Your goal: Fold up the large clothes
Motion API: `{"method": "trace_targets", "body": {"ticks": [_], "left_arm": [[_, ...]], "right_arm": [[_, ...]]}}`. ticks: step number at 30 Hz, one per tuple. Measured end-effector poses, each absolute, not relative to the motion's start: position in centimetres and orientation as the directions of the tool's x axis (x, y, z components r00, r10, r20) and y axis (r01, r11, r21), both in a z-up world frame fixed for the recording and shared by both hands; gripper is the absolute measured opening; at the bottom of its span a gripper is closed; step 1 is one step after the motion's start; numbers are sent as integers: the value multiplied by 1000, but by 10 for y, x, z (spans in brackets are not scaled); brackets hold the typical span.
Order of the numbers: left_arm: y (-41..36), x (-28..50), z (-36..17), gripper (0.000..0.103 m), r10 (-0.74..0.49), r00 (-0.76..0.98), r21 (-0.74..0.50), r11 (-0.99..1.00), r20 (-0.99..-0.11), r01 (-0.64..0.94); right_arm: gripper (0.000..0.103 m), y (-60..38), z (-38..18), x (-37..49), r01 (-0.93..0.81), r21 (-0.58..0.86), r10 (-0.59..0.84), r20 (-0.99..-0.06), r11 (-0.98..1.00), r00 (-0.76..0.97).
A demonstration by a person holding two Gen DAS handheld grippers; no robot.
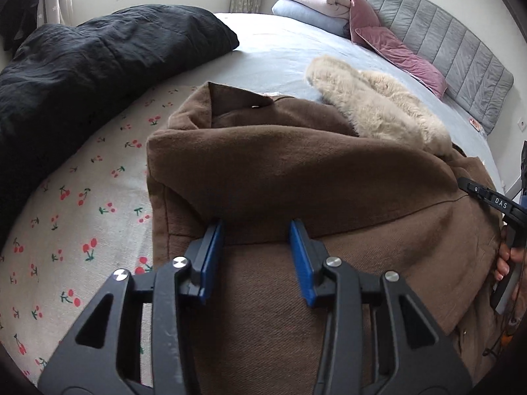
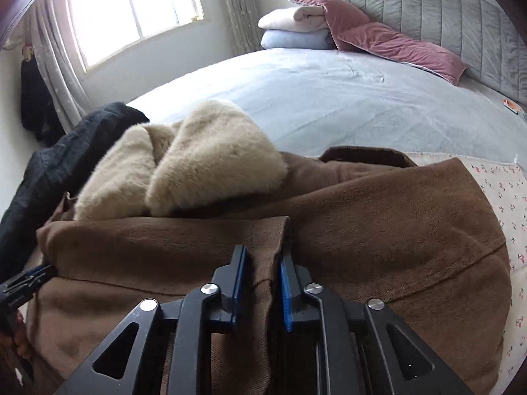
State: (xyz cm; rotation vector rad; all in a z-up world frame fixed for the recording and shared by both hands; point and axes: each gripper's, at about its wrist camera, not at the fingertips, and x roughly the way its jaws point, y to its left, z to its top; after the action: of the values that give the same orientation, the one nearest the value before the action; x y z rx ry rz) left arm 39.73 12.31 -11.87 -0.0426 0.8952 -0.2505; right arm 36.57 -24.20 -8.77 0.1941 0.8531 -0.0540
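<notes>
A large brown coat (image 1: 296, 177) with a beige fur collar (image 1: 378, 108) lies partly folded on the bed. My left gripper (image 1: 257, 227) is open, its blue pads resting against a folded edge of the coat. In the right wrist view the coat (image 2: 395, 223) fills the foreground with the fur collar (image 2: 197, 164) at the left. My right gripper (image 2: 263, 253) is shut on a fold of the brown coat. The right gripper's handle shows at the right edge of the left wrist view (image 1: 504, 210).
A cherry-print sheet (image 1: 82, 204) covers the near bed; the far part is pale blue (image 2: 329, 92). A black garment (image 1: 82, 65) lies at the left. Folded blankets (image 2: 293, 29), a pink pillow (image 2: 395, 46) and a grey headboard (image 2: 461, 23) stand at the back.
</notes>
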Motion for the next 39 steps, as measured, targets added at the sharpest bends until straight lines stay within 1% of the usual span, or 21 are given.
{"method": "trace_targets", "body": {"ticks": [1, 3, 6, 8, 9, 11, 13, 14, 15, 16, 18, 19, 21, 22, 23, 25, 28, 31, 33, 34, 39], "left_arm": [[121, 396, -114, 43, -223, 600, -126, 972, -768, 200], [120, 392, -102, 43, -221, 608, -116, 971, -763, 208], [120, 382, -84, 48, -262, 627, -147, 962, -734, 229], [119, 373, -79, 53, -295, 622, -180, 953, -725, 242], [117, 366, -80, 54, -325, 615, -204, 944, -719, 260], [111, 353, -88, 65, -351, 594, -216, 933, -724, 288], [103, 343, -102, 70, -323, 577, -161, 935, -750, 315], [100, 341, -110, 70, -300, 570, -127, 938, -765, 324], [97, 340, -116, 70, -287, 564, -105, 937, -774, 333], [96, 338, -117, 70, -275, 569, -89, 939, -775, 333], [97, 331, -104, 70, -258, 562, -89, 947, -786, 310], [100, 324, -95, 71, -276, 556, -114, 945, -784, 308], [108, 302, -72, 80, -317, 573, -158, 937, -755, 311], [112, 290, -61, 87, -321, 593, -162, 938, -738, 307], [117, 277, -50, 89, -323, 610, -161, 939, -724, 305], [125, 254, -32, 92, -310, 608, -148, 942, -731, 302], [139, 221, -9, 93, -291, 584, -145, 948, -758, 283], [158, 186, 12, 93, -282, 563, -173, 955, -776, 240], [170, 161, 21, 95, -295, 555, -202, 953, -778, 224], [175, 147, 24, 97, -304, 550, -215, 951, -778, 223], [198, 90, 21, 99, -345, 521, -250, 937, -781, 246]], "right_arm": [[34, -246, -88, 363, 138, 168, 36, -751, 976, 659], [39, -255, -75, 353, 166, 191, 27, -731, 967, 682], [41, -257, -48, 332, 136, 179, 26, -691, 974, 722], [43, -247, -38, 320, 88, 173, 55, -682, 981, 729], [43, -242, -37, 314, 63, 178, 78, -689, 982, 720], [44, -234, -46, 307, 26, 193, 121, -711, 981, 693], [44, -228, -63, 304, 26, 157, 100, -742, 987, 663], [44, -228, -75, 305, 45, 116, 61, -767, 992, 639], [47, -228, -88, 306, 57, 97, 43, -792, 994, 609], [48, -232, -96, 305, 55, 121, 64, -797, 991, 600], [50, -239, -92, 295, 73, 162, 84, -787, 984, 611], [51, -243, -85, 289, 85, 190, 100, -788, 978, 607], [53, -250, -66, 268, 58, 258, 166, -762, 965, 626], [57, -254, -55, 256, 42, 269, 181, -749, 962, 637], [60, -257, -44, 242, 29, 264, 183, -740, 964, 648], [69, -263, -22, 211, 0, 242, 181, -725, 970, 665], [77, -272, 10, 164, -26, 218, 178, -714, 976, 677], [82, -283, 33, 113, -35, 200, 169, -708, 979, 685], [85, -289, 43, 80, -44, 195, 171, -705, 980, 688], [87, -292, 46, 64, -47, 196, 174, -704, 980, 689], [89, -309, 41, -7, -45, 198, 177, -727, 979, 664]]}}
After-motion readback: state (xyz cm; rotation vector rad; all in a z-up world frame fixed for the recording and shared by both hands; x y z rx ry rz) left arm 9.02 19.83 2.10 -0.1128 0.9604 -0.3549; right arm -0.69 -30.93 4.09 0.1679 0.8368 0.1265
